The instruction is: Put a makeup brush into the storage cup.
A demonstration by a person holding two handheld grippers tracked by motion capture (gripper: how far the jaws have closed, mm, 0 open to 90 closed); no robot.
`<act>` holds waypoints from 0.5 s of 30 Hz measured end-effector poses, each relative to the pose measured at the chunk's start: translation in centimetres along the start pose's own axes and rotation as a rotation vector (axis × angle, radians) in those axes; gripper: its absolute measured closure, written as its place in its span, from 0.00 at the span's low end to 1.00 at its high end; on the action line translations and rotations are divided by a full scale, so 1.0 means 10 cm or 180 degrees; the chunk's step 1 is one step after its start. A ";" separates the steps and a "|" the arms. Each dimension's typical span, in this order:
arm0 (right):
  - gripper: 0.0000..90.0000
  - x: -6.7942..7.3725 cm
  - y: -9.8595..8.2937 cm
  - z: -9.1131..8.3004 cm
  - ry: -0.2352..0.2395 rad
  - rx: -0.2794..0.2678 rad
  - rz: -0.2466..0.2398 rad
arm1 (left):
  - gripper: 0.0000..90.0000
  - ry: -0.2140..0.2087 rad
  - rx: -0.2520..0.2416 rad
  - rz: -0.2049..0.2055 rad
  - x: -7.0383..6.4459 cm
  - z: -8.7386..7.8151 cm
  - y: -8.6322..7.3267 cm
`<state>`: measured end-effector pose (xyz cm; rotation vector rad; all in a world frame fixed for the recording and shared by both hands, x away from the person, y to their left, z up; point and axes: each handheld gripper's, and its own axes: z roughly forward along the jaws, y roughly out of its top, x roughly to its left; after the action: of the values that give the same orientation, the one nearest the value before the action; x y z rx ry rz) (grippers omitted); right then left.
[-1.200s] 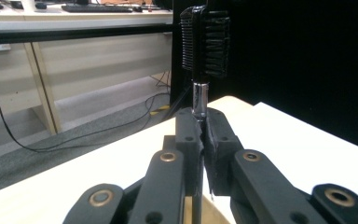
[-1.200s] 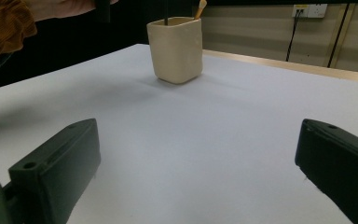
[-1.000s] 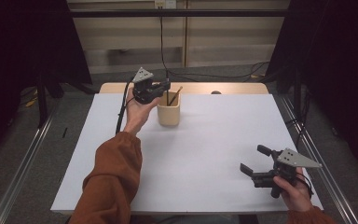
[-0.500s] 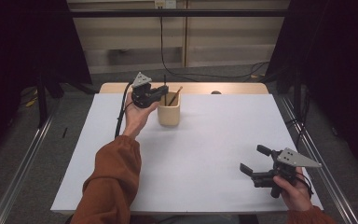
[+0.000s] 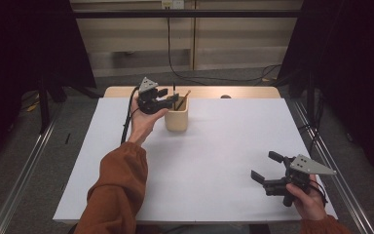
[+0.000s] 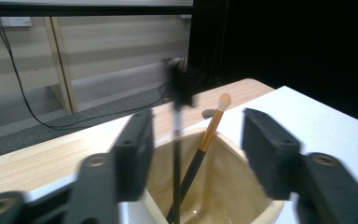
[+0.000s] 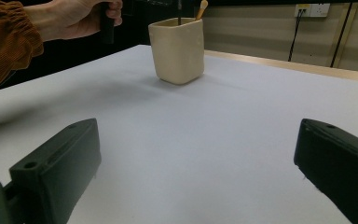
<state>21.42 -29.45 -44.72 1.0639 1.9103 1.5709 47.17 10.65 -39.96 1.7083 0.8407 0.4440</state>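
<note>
Cup of cream colour stands at the bench's far side, holding a black brush and a gold-handled brush; left tongs hover open at its rim, right tongs gape open, well apart

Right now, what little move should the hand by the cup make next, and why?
Probably close the left gripper on the black brush. Its jaws stand open on either side of that brush, which stands upright in the cup, beside the gold brush. Nothing is gripped yet.
</note>
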 end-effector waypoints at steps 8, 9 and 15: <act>0.00 -0.01 0.00 -0.01 -0.0030 -0.0025 0.0020 | 0.13 0.0012 -0.0063 -0.0069 0.00 -0.02 0.03; 0.00 -0.02 -0.01 -0.01 -0.0038 -0.0029 0.0020 | 0.10 0.0009 -0.0063 -0.0057 0.01 -0.03 0.04; 0.00 -0.02 0.00 0.00 -0.0049 -0.0047 0.0019 | 0.02 -0.0054 -0.0117 -0.0065 0.01 -0.06 0.05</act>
<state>21.52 -29.63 -44.78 1.0735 1.8843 1.5733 47.02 11.06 -39.33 1.6663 0.8321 0.4281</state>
